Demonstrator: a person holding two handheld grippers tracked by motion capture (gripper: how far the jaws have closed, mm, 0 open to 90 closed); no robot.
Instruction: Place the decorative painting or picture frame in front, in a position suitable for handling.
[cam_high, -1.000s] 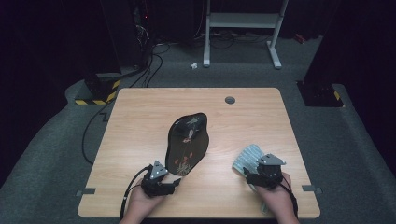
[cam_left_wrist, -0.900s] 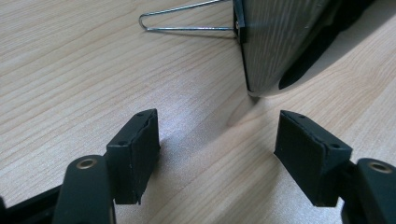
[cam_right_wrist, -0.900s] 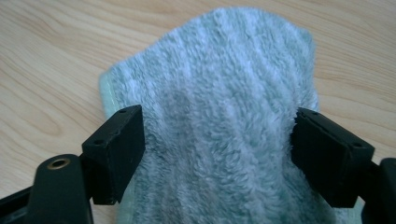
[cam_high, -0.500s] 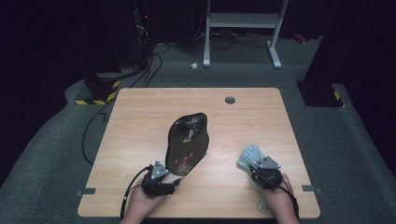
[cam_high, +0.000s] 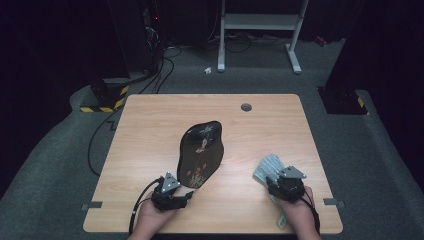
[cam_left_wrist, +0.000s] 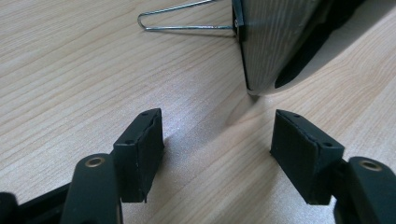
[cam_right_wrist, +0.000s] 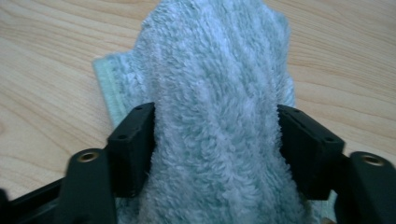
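- High view: a black lacquered, wavy-edged tray painted with flowers (cam_high: 200, 155) stands propped near the middle of the pale wooden table (cam_high: 150, 125). The left gripper (cam_high: 186, 196) sits just at its near lower edge; the right gripper (cam_high: 270, 179) rests on a pale green terry cloth (cam_high: 267, 167) near the table's right front.
- Left gripper view: the jaws stand spread with nothing between them, and bare wood lies below. The tray's glossy rim (cam_left_wrist: 280, 46) touches the table just ahead, with a thin wire stand (cam_left_wrist: 187, 18) behind it. It is probably stiff, slick and easily scratched or tipped; steadying it by the lower rim seems safest.
- Right gripper view: the jaws, which have just been opening, flank a raised fold of the cloth (cam_right_wrist: 215, 116), both pads against the pile, pinching it loosely. It looks soft, light and limp; a bunched fold gives the best hold.
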